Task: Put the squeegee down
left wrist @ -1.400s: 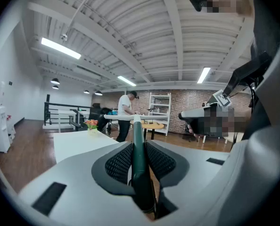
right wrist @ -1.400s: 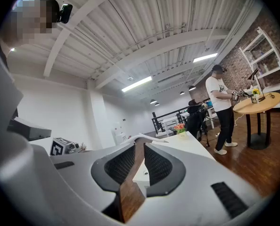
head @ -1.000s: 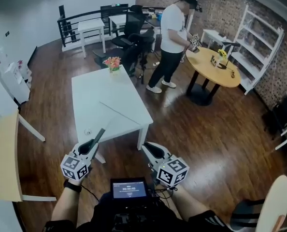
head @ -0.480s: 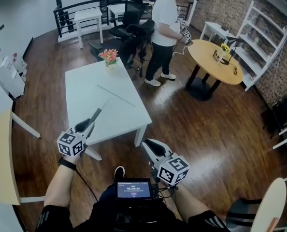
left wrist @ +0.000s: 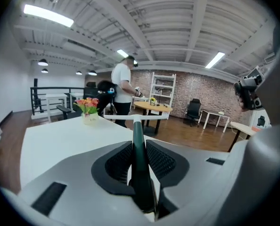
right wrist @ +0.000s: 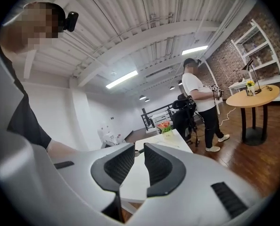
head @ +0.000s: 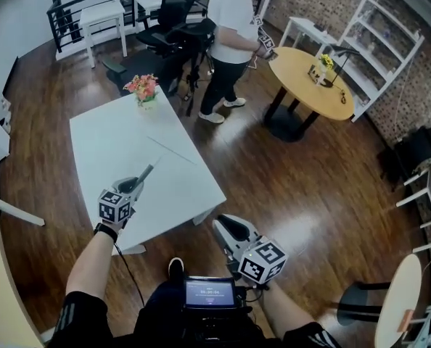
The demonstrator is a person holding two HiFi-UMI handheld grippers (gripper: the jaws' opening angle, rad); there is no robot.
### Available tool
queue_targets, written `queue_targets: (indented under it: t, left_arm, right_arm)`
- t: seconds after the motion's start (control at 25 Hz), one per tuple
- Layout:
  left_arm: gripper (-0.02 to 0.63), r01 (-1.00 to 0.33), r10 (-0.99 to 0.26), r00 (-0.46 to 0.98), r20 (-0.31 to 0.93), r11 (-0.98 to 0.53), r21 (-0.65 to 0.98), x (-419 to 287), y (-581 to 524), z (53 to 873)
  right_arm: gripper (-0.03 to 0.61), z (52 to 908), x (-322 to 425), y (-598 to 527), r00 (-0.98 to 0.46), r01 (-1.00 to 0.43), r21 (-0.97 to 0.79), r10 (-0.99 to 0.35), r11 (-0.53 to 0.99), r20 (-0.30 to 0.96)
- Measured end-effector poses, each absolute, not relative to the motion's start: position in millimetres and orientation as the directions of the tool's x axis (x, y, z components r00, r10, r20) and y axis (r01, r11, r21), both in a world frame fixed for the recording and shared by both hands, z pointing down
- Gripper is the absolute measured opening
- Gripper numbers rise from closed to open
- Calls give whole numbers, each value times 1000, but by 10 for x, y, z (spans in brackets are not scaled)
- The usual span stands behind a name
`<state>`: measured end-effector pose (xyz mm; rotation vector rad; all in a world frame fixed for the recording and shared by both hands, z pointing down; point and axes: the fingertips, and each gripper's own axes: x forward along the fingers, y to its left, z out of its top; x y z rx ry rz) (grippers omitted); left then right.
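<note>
While the left gripper [head: 132, 188] has its jaws clamped on the dark handle of the squeegee [head: 146, 172], the job is one of lowering, not dropping. The tool hangs out ahead of the jaws over the white tabletop [head: 99, 140], and I judge that it is not yet resting on the surface. To do it well, bring the jaws down until the far crossbar meets the tabletop along its whole length. Then let the handle settle flat before the jaws part, because opening early would let the long tool tip and clatter. Keep the blade short of the flower vase [head: 143, 90], which stands well beyond the jaws, and inside the tabletop's edge to the right of them.

The squeegee's long axis runs straight out from between the jaws, in line with them, pointing away from the person and slightly downward. The handle end sits in the jaws. The pale blade lies at the far end, square across the handle like the top of a T, and roughly level.

Further right, the right gripper [head: 226, 226] hovers off the tabletop's near corner above the wooden floor [head: 295, 194]. Its jaws are a little apart with nothing between them, and it need take no part.
</note>
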<state>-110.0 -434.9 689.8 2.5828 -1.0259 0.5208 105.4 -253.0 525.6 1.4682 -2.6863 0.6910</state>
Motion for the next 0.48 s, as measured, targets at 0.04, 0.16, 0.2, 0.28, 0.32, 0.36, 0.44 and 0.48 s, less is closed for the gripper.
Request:
queue_targets:
  t: [0.04, 0.16, 0.2, 0.28, 0.32, 0.36, 0.44, 0.48]
  left_arm:
    - [92, -695, -574, 684, 451, -700, 165, -1067, -4469, 7033]
    - [92, -676, -523, 692, 498, -711, 194, -995, -4745, 7476]
    - [92, -671, -506, 691, 516, -715, 198, -970, -4817, 7617]
    - [92, -661, -481, 688, 543, -723, 198, -923, -4943, 7854]
    - [92, -658, -473, 686, 553, -728, 194, -910, -4994, 7952]
    - [92, -655, -468, 684, 559, -731, 190, -903, -5038, 8041]
    - [92, -651, -462, 685, 563, -735, 190, -884, -5107, 8190]
    - [92, -649, -458, 686, 566, -736, 192, -867, -5131, 8256]
  right_arm:
    - [87, 5307, 1045, -2620, -550, -810, -378, -805, 449, 223]
    - [87, 5440, 1036, -2846, -512, -832, -385, -821, 400, 253]
    - [87, 5475, 1045, -2911, -501, -838, -386, -825, 386, 262]
    - [87, 5543, 1065, -3022, -481, -849, -386, -830, 361, 282]
    - [87, 5582, 1070, -3063, -473, -854, -386, -831, 350, 293]
    - [87, 5624, 1075, -3096, -465, -858, -386, -831, 339, 304]
    - [87, 5707, 1096, -3153, -451, -865, -387, -832, 318, 323]
    - [87, 5741, 1112, -3182, -444, -868, -388, -833, 310, 330]
